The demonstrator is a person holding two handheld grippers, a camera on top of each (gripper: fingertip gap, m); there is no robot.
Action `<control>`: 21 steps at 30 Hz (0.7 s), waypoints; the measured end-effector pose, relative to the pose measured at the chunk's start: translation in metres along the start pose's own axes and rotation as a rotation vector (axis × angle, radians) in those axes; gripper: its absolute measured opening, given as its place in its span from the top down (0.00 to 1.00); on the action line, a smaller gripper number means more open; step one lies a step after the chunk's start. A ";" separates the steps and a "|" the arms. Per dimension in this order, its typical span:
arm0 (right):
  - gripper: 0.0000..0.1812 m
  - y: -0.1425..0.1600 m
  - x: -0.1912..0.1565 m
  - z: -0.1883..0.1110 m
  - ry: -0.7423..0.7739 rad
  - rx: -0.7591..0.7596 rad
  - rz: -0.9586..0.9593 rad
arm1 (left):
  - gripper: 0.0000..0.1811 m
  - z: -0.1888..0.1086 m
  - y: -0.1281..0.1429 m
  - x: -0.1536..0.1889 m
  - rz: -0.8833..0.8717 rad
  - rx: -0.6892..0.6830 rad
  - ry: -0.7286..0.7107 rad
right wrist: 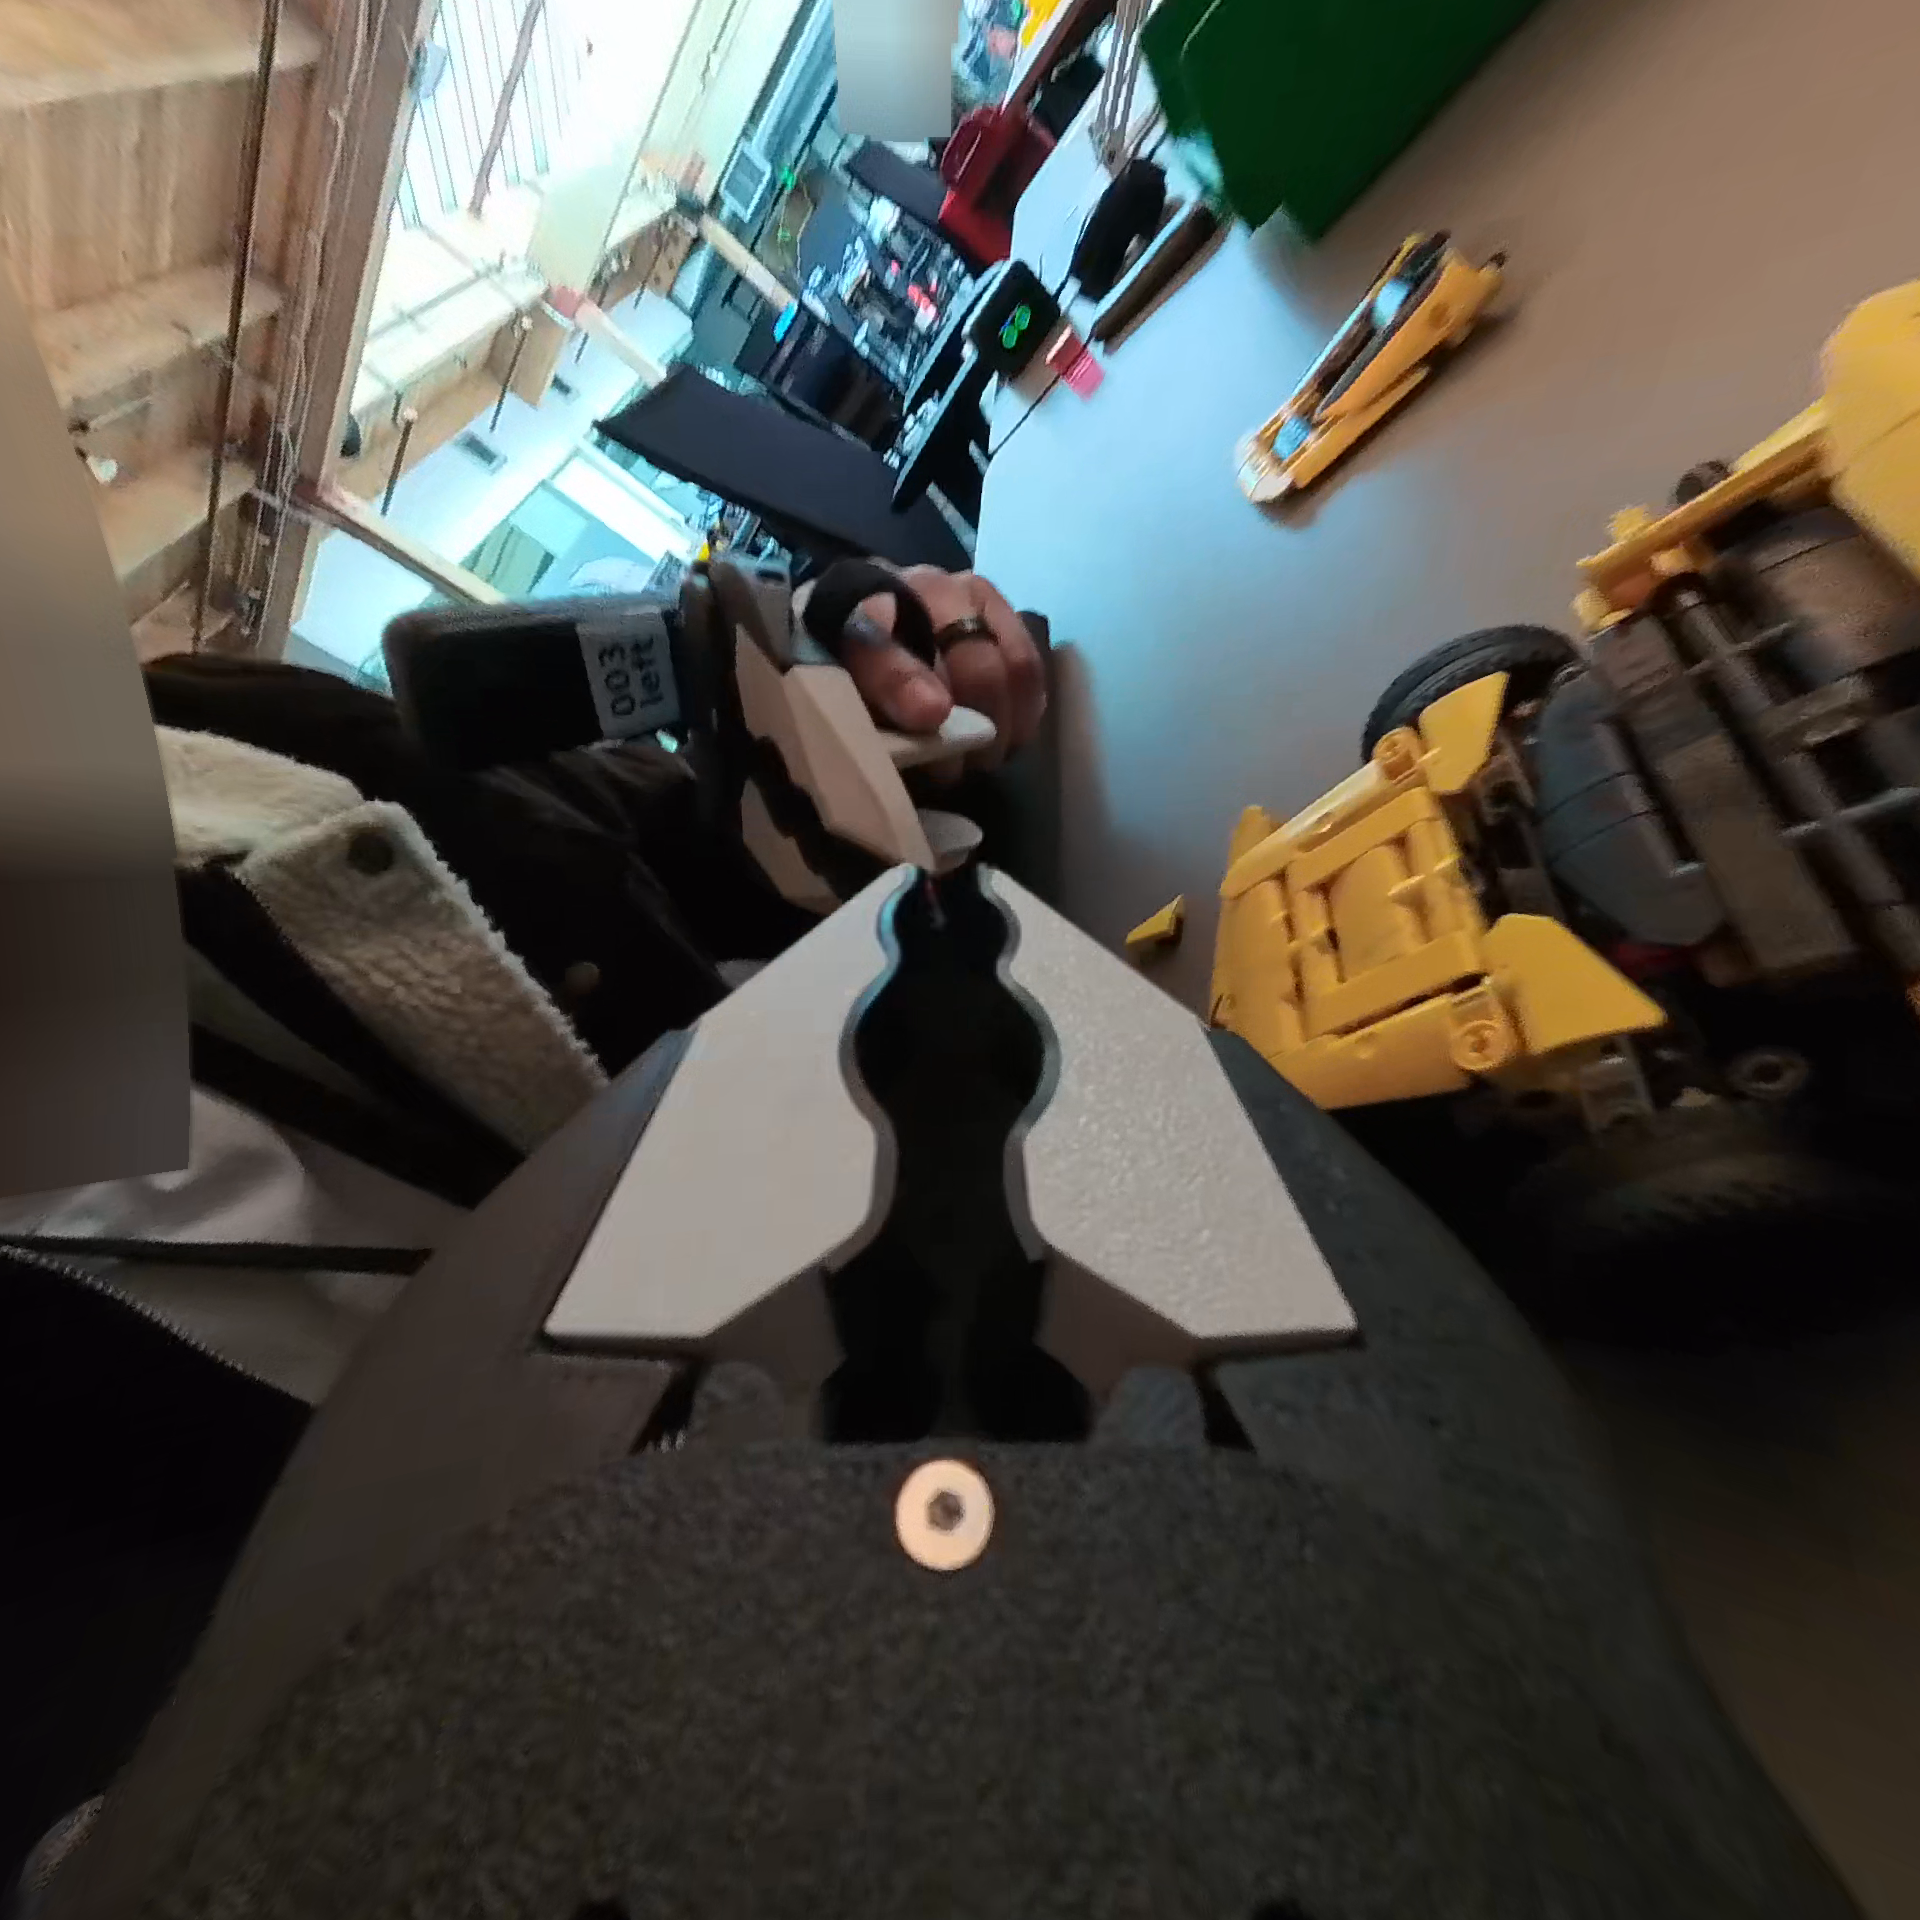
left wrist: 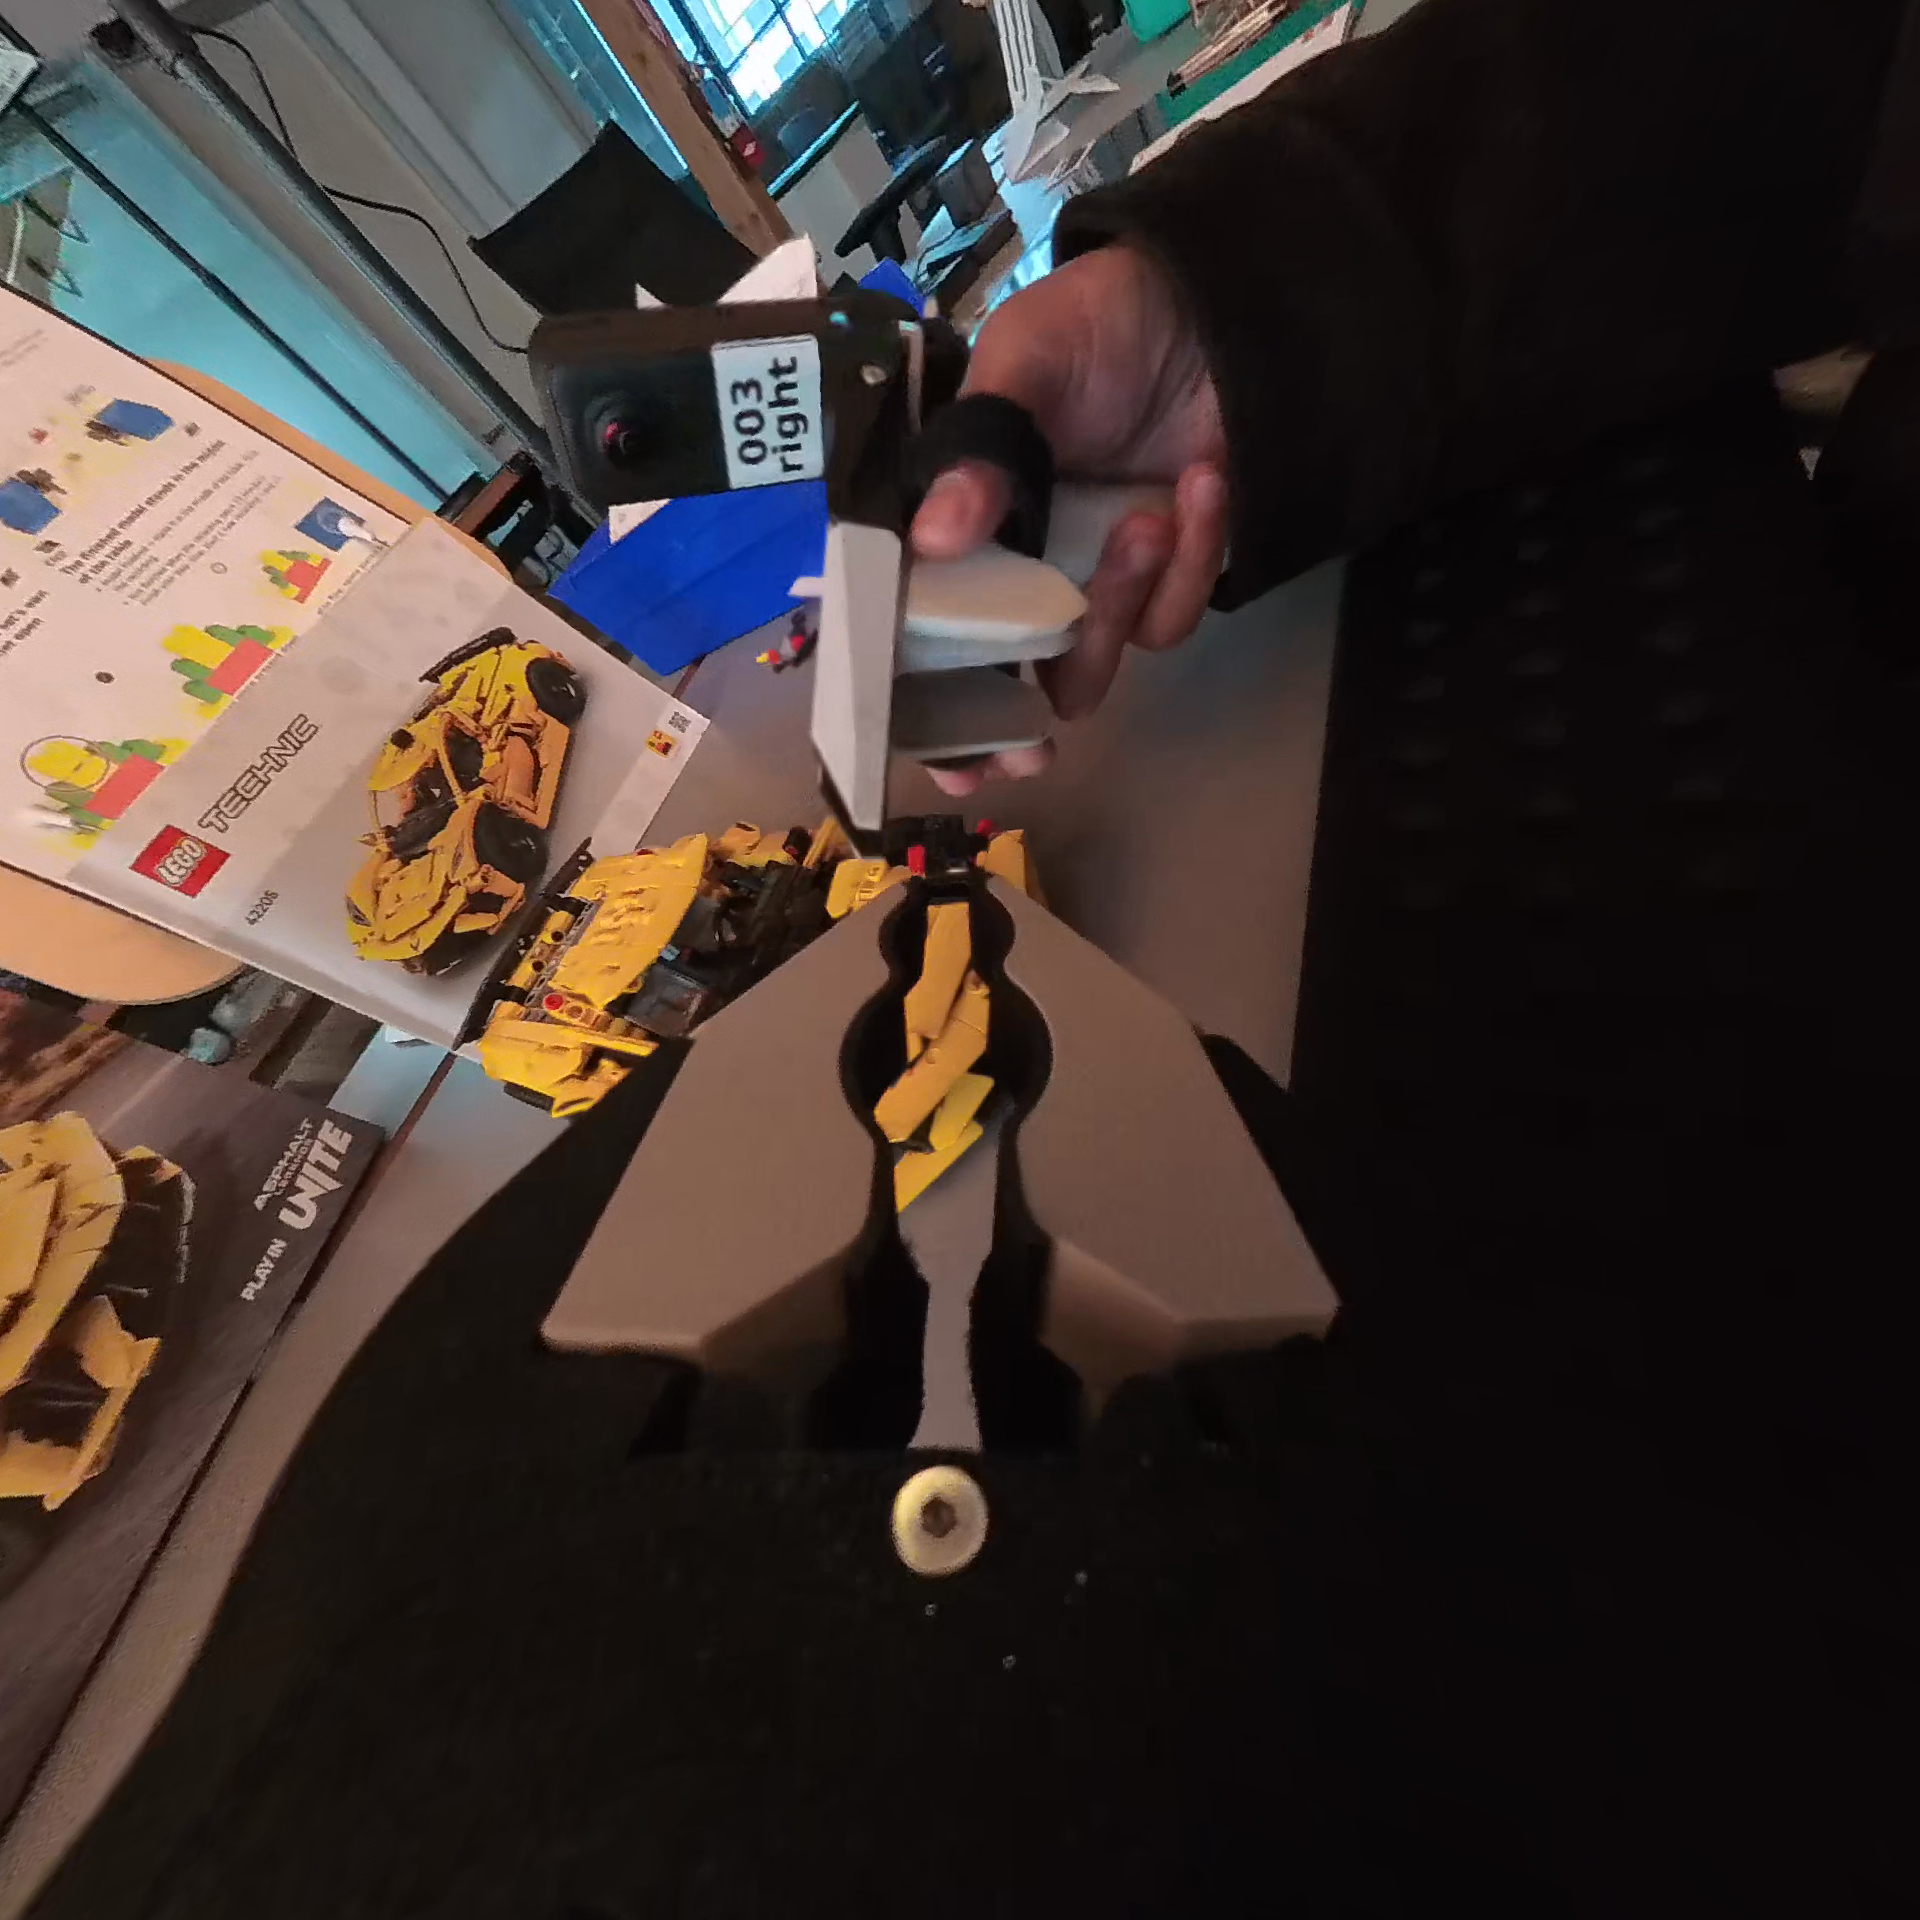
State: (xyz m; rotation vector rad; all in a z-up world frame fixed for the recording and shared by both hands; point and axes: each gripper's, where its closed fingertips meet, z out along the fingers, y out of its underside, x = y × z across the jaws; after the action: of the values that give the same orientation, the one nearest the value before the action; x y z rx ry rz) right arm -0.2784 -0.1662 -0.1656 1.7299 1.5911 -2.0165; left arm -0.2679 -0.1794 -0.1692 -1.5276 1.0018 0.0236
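My left gripper (left wrist: 940, 883) is shut at its tips on a small black piece with red pins (left wrist: 943, 850), held above the table. My right gripper (left wrist: 868, 821) comes down from above, and its closed tips meet the same piece. In the right wrist view my right gripper (right wrist: 940, 883) is shut with a thin red and black bit (right wrist: 935, 906) between its tips, and the left gripper (right wrist: 930, 852) touches it from the far side. A yellow brick-built car (left wrist: 623, 935) lies on the table behind the piece; it also shows in the right wrist view (right wrist: 1558, 883), on its side.
An instruction booklet (left wrist: 416, 790) and a printed sheet (left wrist: 125, 540) lie left of the car, with the set's box (left wrist: 156, 1299) nearer. A blue bin (left wrist: 696, 582) stands behind. A yellow panel assembly (right wrist: 1361, 374), a small yellow part (right wrist: 1155, 925) and a green bin (right wrist: 1330, 104) are on the table. The grippers are tip to tip, or close to it.
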 end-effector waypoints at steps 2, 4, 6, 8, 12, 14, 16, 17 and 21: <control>0.95 0.007 0.000 0.006 -0.006 -0.041 0.001 | 0.96 0.000 0.001 0.001 -0.007 -0.006 0.009; 0.96 0.007 -0.003 0.006 -0.014 -0.040 -0.007 | 0.96 0.000 0.002 0.001 -0.017 -0.006 0.015; 0.98 0.008 -0.003 0.006 -0.017 -0.044 -0.012 | 0.96 0.001 0.002 0.002 -0.047 -0.005 0.034; 0.98 0.007 -0.004 0.007 -0.030 -0.038 0.002 | 0.96 0.001 0.002 0.002 -0.056 -0.001 0.040; 0.97 0.012 -0.004 0.011 -0.041 -0.057 0.026 | 0.96 0.002 0.003 0.006 -0.045 -0.009 0.052; 0.98 0.014 -0.003 0.013 -0.038 -0.065 0.041 | 0.96 0.003 0.003 0.007 -0.042 -0.016 0.059; 0.98 0.013 -0.002 0.012 -0.033 -0.062 0.045 | 0.96 0.004 0.004 0.006 -0.041 -0.024 0.051; 0.98 0.012 -0.002 0.012 -0.041 -0.052 0.054 | 0.96 0.003 0.004 0.005 -0.042 -0.024 0.043; 0.99 0.005 -0.002 0.013 -0.028 -0.019 0.025 | 0.96 0.002 0.002 0.000 -0.050 -0.022 0.010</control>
State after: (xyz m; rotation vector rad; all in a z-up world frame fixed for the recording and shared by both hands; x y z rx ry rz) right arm -0.2835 -0.1790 -0.1693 1.6985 1.5671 -1.9994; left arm -0.2682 -0.1774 -0.1718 -1.5733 0.9742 -0.0086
